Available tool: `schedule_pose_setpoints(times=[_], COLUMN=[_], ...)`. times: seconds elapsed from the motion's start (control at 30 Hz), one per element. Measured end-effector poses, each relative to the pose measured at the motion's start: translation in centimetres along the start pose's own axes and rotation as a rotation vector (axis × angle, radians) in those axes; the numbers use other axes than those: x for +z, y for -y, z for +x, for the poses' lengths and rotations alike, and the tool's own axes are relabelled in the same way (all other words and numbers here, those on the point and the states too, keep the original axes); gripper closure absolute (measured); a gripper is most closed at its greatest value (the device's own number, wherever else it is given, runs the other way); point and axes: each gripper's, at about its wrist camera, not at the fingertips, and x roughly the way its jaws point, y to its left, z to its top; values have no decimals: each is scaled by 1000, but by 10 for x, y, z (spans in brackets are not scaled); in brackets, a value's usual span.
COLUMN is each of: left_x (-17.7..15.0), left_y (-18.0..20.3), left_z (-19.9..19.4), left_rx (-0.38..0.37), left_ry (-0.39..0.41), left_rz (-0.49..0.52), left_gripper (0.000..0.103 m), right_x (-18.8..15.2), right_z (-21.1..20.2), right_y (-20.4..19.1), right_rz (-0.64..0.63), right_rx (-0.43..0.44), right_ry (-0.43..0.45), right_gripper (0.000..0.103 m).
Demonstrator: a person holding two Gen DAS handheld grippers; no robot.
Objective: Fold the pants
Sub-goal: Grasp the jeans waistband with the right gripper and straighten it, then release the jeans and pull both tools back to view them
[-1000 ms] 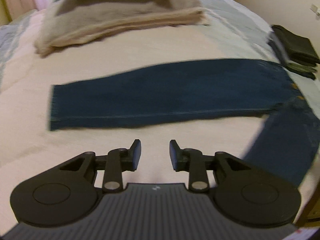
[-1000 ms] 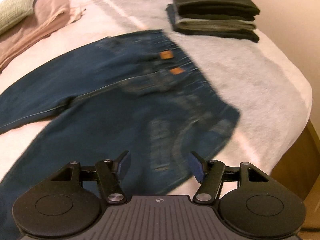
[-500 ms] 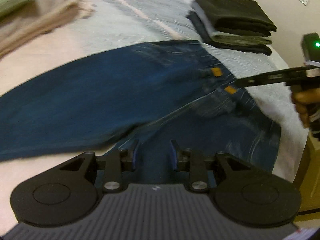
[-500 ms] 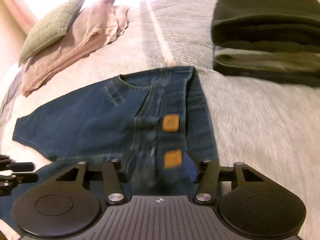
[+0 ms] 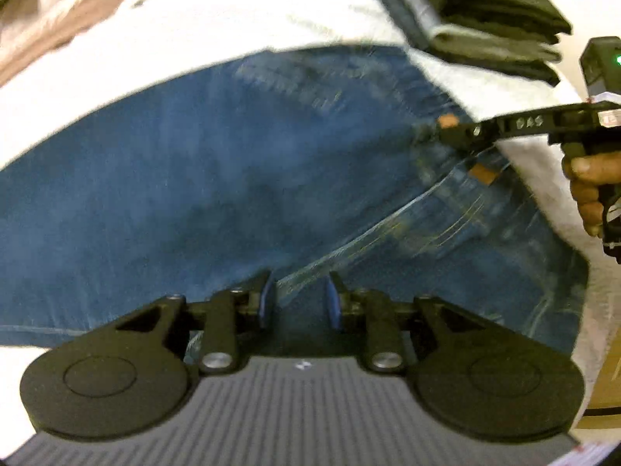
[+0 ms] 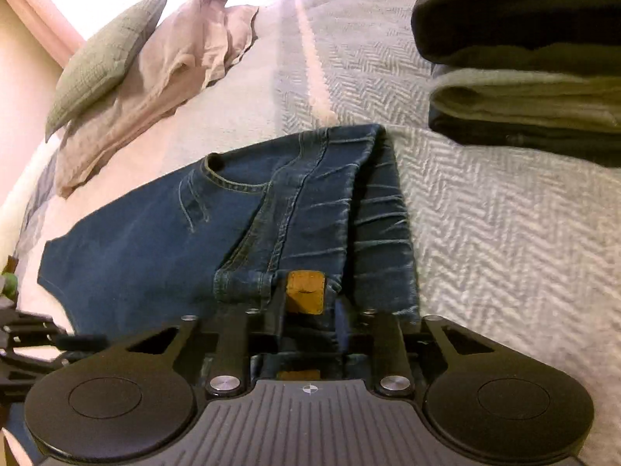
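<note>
From the left wrist view, the left gripper (image 5: 297, 299) is hanging low over the crotch of the jeans (image 5: 194, 178), which are spread on the bed cover (image 5: 233, 11). A second ago it was out past the leg's hem, over bare cover; now denim is filling the space under it. Its jaws are narrowing slightly, a seam is running up between them, and the pads are not yet pressing cloth. At the right edge, a hand (image 5: 590, 190) is holding the right gripper (image 5: 446, 136) with its tip at the waistband, beside a tan label (image 5: 448, 120).

From the right wrist view, the right gripper (image 6: 310, 322) is closing fast on the waistband of the jeans (image 6: 155, 240), where a moment ago its jaws were standing wide. The band's edge and the tan label (image 6: 305, 291) are sitting between the pads, which seem to be just catching the cloth. A stack of folded clothes (image 6: 524, 58) is lying just beyond, pillows (image 6: 155, 70) well apart.

Both ends look nearly pinched, so the first fold is probably about to begin.
</note>
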Motion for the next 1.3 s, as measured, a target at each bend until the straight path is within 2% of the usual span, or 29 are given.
schedule_pose_setpoints(times=[0.17, 0.2, 0.23, 0.3, 0.37, 0.43, 0.5, 0.53, 0.67, 0.77, 0.93, 1.1, 1.3], left_x=[29, 34, 39, 40, 37, 31, 21, 13, -24, -55, -100, -134, -168], left_y=[30, 37, 43, 48, 49, 47, 43, 42, 39, 36, 29, 18, 8], left_z=[17, 24, 36, 53, 54, 43, 27, 16, -24, -44, -88, -142, -187], left_rx=[-60, -66, -70, -67, -65, -59, -47, -38, -2, 29, 89, 137, 168], left_ry=[44, 51, 47, 30, 28, 26, 23, 24, 7, -17, -27, -16, 4], left_rz=[42, 45, 51, 55, 60, 46, 17, -2, -95, -172, -264, -344, -378], left_gripper=[80, 80, 80, 79, 79, 79, 79, 79, 79, 79, 79, 77, 60], right_x=[23, 25, 24, 17, 9, 5, -2, -6, -28, -50, -74, -75, -84], right_z=[-30, -25, -17, 4, 7, -6, -24, -32, -61, -59, -62, -100, -142], right_y=[-16, -16, -11, 9, 15, 10, 5, 1, -21, -36, -50, -81, -137], right_rz=[-63, -71, -66, -13, 9, -6, -5, -3, -20, -52, -93, -107, -144], right_rx=[-20, -24, -46, -34, -39, -75, -104, -115, -113, -115, -182, -202, -220], right_ry=[72, 70, 62, 5, -4, 12, 14, 13, -14, -88, -206, -199, -172], right_gripper=[98, 103, 103, 101, 100, 93, 65, 61, 57, 56, 53, 33, 29])
